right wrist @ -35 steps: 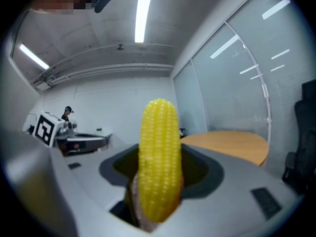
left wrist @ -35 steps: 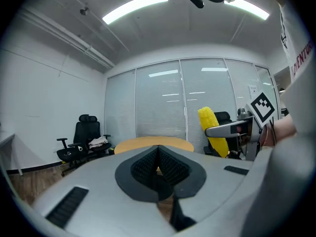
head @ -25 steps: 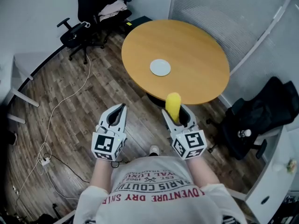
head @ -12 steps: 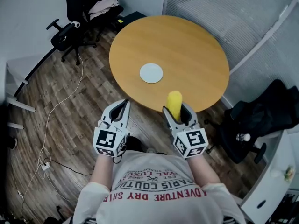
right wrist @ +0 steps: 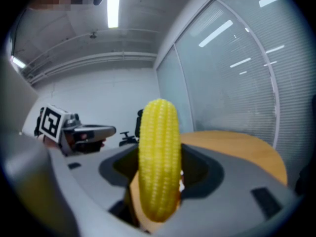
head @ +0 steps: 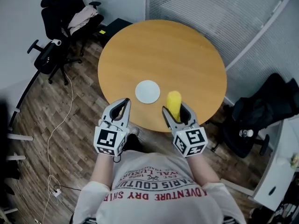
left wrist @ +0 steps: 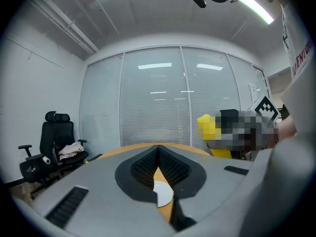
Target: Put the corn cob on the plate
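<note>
Head view: right gripper (head: 175,111) was clamped on the corn cob (head: 174,102). The cob ran lengthwise along the jaws, with its rounded end sticking out past the tips. It was held in the air above the near part of the round wooden table (head: 182,45), not on the plate (head: 147,92).

The plate lay flat on the table, ahead of the right gripper's tips and just to their left. From above there was a small gap between the cob and the plate rim. The plate was ahead-right of the left gripper (head: 120,110).

Right gripper view: both pads pressed the cob's sides, and the cob filled the gap between them. The left gripper sat off to its left at about the same height.

Left gripper view: the jaws met at the tips, leaving only a thin slit closer in, with nothing gripped. The plate and tabletop showed through that slit.

Both grippers were side by side, with their rear halves hanging off the table's near edge.

A black office chair (head: 65,13) with clothing (head: 84,15) on it stood far ahead-left of the left gripper. A cable (head: 60,120) ran over the wood floor (head: 37,162) to its left. Another dark chair (head: 266,111) was right of the right gripper.
</note>
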The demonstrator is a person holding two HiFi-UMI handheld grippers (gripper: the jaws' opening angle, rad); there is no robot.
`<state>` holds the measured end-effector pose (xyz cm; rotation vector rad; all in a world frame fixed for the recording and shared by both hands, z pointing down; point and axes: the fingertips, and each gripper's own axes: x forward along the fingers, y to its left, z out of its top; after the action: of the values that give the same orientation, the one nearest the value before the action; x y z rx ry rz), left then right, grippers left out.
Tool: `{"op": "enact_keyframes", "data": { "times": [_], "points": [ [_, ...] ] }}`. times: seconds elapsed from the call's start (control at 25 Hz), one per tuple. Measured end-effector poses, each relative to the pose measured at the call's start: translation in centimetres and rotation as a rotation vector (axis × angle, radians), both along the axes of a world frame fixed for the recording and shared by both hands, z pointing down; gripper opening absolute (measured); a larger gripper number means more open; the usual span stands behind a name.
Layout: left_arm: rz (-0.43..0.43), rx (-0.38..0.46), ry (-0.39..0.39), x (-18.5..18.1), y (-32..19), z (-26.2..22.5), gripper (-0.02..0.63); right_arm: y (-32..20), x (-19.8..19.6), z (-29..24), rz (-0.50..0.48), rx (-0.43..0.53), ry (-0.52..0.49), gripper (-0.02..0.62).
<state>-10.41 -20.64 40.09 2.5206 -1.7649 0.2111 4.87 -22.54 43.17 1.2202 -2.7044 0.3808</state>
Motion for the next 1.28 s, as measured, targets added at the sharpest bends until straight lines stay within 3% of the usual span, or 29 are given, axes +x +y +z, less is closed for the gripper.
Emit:
{"op": "enact_keyframes", "data": {
  "times": [0.28, 0.68, 0.92, 1.28],
  "points": [
    [0.162, -0.013, -0.009, -3.4, -7.9, 0.0, 0.032, -5.6, -3.5, 0.5, 0.151, -0.036, 0.014, 0.264],
    [0.372, -0.056, 0.019, -5.0, -13.9, 3.4, 0.032, -10.0, -6.5, 7.5, 0.294, -0.213, 0.090, 0.264],
    [0.433, -0.090, 0.042, -5.3, -15.7, 6.3, 0.032, -11.0, -7.4, 13.8, 0.312, -0.360, 0.158, 0.264],
    [0.429, -0.167, 0.065, -6.1, -16.8, 11.3, 0.032, -11.8, -8.9, 21.8, 0.249, -0.552, 0.230, 0.264]
  ]
}}
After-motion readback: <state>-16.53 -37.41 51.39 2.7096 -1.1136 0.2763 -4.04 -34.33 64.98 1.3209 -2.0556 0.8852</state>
